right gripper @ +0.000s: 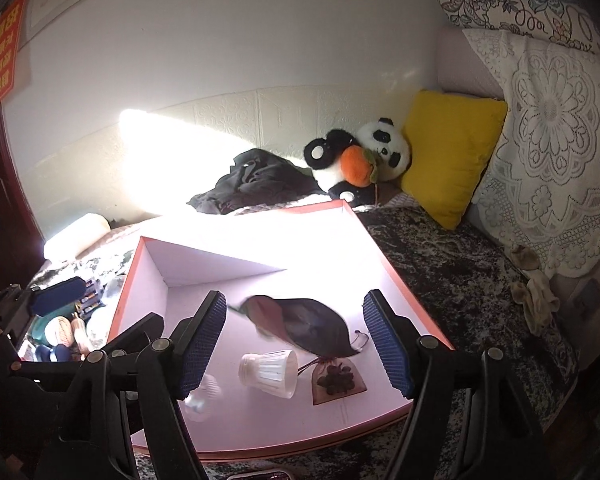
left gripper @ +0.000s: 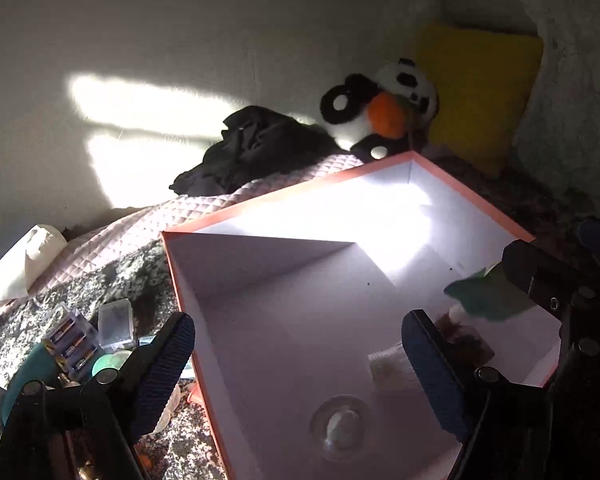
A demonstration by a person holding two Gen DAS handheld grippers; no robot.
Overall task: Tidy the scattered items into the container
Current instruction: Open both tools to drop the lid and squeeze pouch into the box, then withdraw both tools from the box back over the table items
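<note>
A shallow white box with an orange rim (left gripper: 260, 200) (right gripper: 132, 276) lies on the bed. In it are a clear ribbed cup (right gripper: 269, 373), a mesh pouch of dark bits (right gripper: 337, 380) and a clear round item (left gripper: 340, 426). A dark leaf-shaped cloth (right gripper: 308, 326) is blurred in mid-air between my right gripper's fingers; it shows teal in the left wrist view (left gripper: 484, 294). My right gripper (right gripper: 296, 344) is open over the box. My left gripper (left gripper: 300, 364) is open above the box's left rim. Scattered items lie left of the box: a battery pack (left gripper: 70, 338), a clear case (left gripper: 117, 324).
A black garment (right gripper: 256, 184), a panda plush (right gripper: 360, 160) and a yellow pillow (right gripper: 448, 156) lie behind the box by the wall. Lace pillows (right gripper: 548, 148) and socks (right gripper: 534, 292) are on the right. A white roll (left gripper: 20, 264) lies far left.
</note>
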